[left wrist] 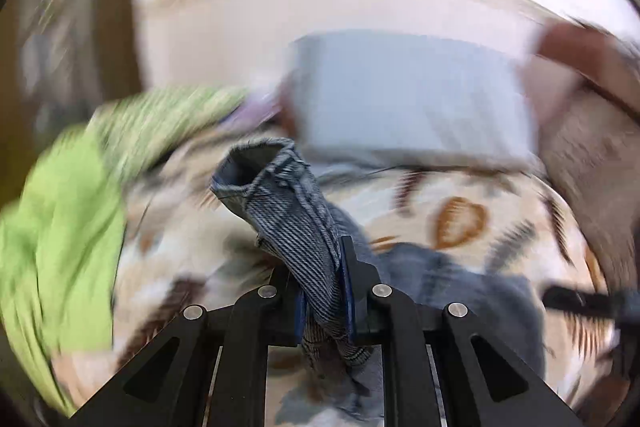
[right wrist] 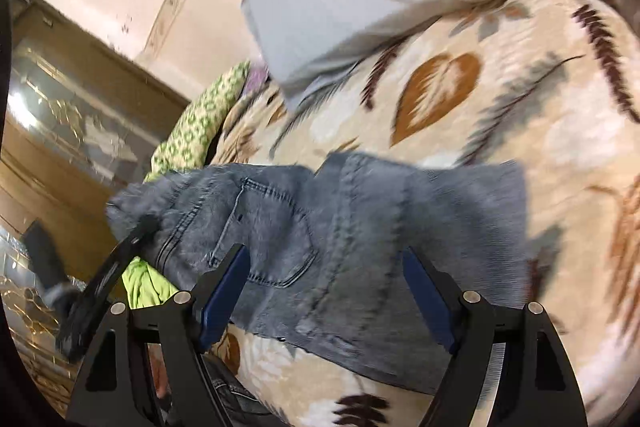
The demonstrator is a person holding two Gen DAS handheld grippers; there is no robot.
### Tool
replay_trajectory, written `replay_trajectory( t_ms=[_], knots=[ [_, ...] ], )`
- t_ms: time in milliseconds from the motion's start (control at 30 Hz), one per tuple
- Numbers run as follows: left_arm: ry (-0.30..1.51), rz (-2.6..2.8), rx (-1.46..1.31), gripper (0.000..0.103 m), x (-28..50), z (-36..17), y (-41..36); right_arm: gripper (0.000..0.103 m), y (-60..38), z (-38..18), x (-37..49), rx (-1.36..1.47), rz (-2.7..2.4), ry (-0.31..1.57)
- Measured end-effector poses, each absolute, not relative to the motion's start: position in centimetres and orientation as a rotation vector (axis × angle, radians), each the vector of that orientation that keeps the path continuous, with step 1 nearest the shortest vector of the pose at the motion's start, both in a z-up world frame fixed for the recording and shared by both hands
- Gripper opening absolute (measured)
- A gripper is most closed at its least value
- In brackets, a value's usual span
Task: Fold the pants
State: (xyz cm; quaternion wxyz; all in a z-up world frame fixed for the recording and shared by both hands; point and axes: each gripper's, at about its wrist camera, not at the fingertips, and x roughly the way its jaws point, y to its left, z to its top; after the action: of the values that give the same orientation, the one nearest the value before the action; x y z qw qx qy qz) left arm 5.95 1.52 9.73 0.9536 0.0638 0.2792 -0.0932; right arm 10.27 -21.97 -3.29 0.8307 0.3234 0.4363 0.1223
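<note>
Left wrist view: the left gripper (left wrist: 325, 301) is seen at bottom centre, closed down on a bunched fold of the pants (left wrist: 288, 211).
Pants here: denim stands up between the pads towards frame centre, the rest trailing lower right over the blanket (left wrist: 460, 219).
Surroundings: a green cloth (left wrist: 68, 239) is at left, a pillow (left wrist: 408, 95) upper centre; both are blurred.

Right wrist view: the right gripper (right wrist: 324, 291) is spread wide at the bottom, nothing held.
Pants there: spread across the frame's middle on the blanket.
Containers: none are seen.
</note>
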Motion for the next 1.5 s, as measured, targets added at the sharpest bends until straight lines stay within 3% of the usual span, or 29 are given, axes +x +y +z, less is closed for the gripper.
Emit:
replay_trajectory(
  t_ms=[167,300,467,633,700,733,767,833,900,933,967,1067,1100,1167,1200,1333,1500],
  knots=[
    [0.513,-0.433,0.346,0.012,1.5,8.3,-6.7,0.081,-26.1,-2.8,8.3,0.707,0.208,0.88],
    [0.682,-0.622,0.423,0.013,1.6,2.5,-11.7,0.081,-28.6,-4.2,7.5,0.778,0.187,0.854],
    [0.783,-0.671,0.438,0.013,2.5,-3.2,-13.3,0.082,-29.7,-7.5,8.4,0.871,0.214,0.9],
    [0.737,-0.68,0.47,0.016,2.0,-3.9,-13.2,0.079,-28.4,-8.2,11.3,0.848,0.259,0.95],
    [0.715,-0.692,0.482,0.016,1.0,-3.7,-13.3,0.059,-27.4,-8.7,12.6,0.774,0.216,1.008],
    [0.72,-0.708,0.479,0.016,0.8,-3.8,-13.4,0.023,-26.8,-9.2,13.1,0.746,0.204,1.038],
    [0.727,-0.718,0.48,0.016,0.6,-3.8,-13.3,0.01,-26.4,-9.8,13.4,0.747,0.215,1.071],
    [0.698,-0.743,0.478,0.016,-0.2,-3.5,-12.8,0.009,-26.2,-8.9,12.5,0.727,0.199,1.055],
    [0.701,-0.779,0.472,0.028,-0.6,-3.7,-12.7,0.009,-26.3,-8.0,11.9,0.693,0.179,1.041],
    [0.732,-0.8,0.466,0.039,-0.5,-4.1,-12.8,0.012,-26.7,-8.5,11.8,0.712,0.158,1.052],
    [0.78,-0.816,0.47,0.043,-0.4,-4.8,-13.0,0.019,-27.1,-9.9,11.9,0.734,0.128,1.079],
    [0.801,-0.838,0.515,0.042,-1.0,-4.6,-12.5,0.022,-27.7,-12.7,12.0,0.757,0.084,1.151],
    [0.79,-0.845,0.497,0.042,-1.2,-3.7,-11.9,0.028,-28.0,-12.2,11.6,0.787,0.088,1.132],
    [0.786,-0.863,0.409,0.048,-1.2,-1.7,-10.2,0.067,-28.7,-9.8,10.5,0.789,0.099,1.046],
    [0.791,-0.851,0.355,0.051,-0.9,-0.5,-8.9,0.071,-28.9,-8.8,9.8,0.776,0.08,1.006],
    [0.767,-0.732,0.149,0.071,0.8,2.7,-3.1,0.07,-28.8,-5.9,6.7,0.773,0.13,0.895],
    [0.84,-0.449,-0.025,0.071,5.4,1.4,2.8,0.049,-25.4,-7.0,6.7,0.691,0.204,0.993]
  ],
)
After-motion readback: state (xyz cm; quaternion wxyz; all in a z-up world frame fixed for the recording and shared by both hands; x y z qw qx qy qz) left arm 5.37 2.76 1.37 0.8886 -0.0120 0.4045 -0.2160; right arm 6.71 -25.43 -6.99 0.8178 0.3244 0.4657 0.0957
